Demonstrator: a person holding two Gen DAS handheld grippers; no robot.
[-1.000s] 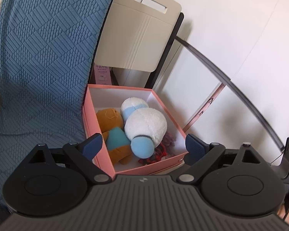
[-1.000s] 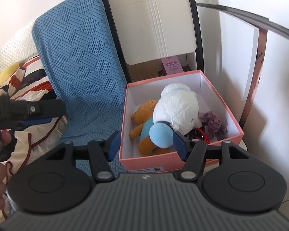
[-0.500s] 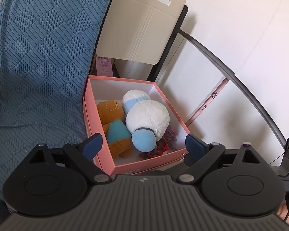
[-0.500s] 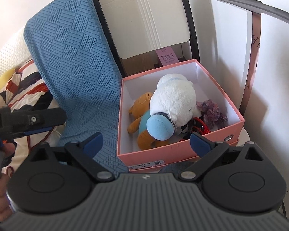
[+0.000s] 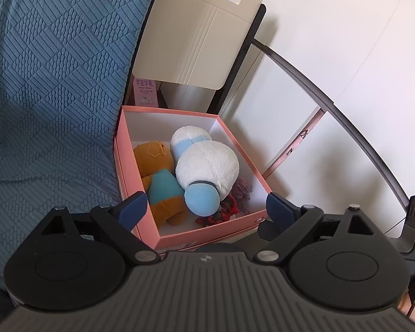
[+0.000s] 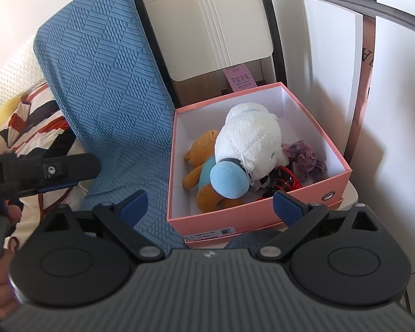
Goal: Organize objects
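Right gripper (image 6: 210, 203) newly spread, toys boxed

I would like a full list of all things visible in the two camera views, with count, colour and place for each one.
box: 1, pink outside and white inside, open, beside the blue cover.
white plush: 1, white with a light blue part, in the box, lying partly on the orange plush.
orange plush: 1, orange with teal clothing, in the box, left side.
purple frilly item: 1, purple, in the box, right side.
red item: 1, red, in the box, near front wall; kind unclear.
blue cover: 1, blue, textured, left of the box.
pink carton: 1, pink, behind the box.
beige panel: 1, beige, upright behind the box.
striped fabric: 1, white, red, dark, far left.
left tool: 1, black with blue pads, open, empty.
right tool: 1, same, open, empty.
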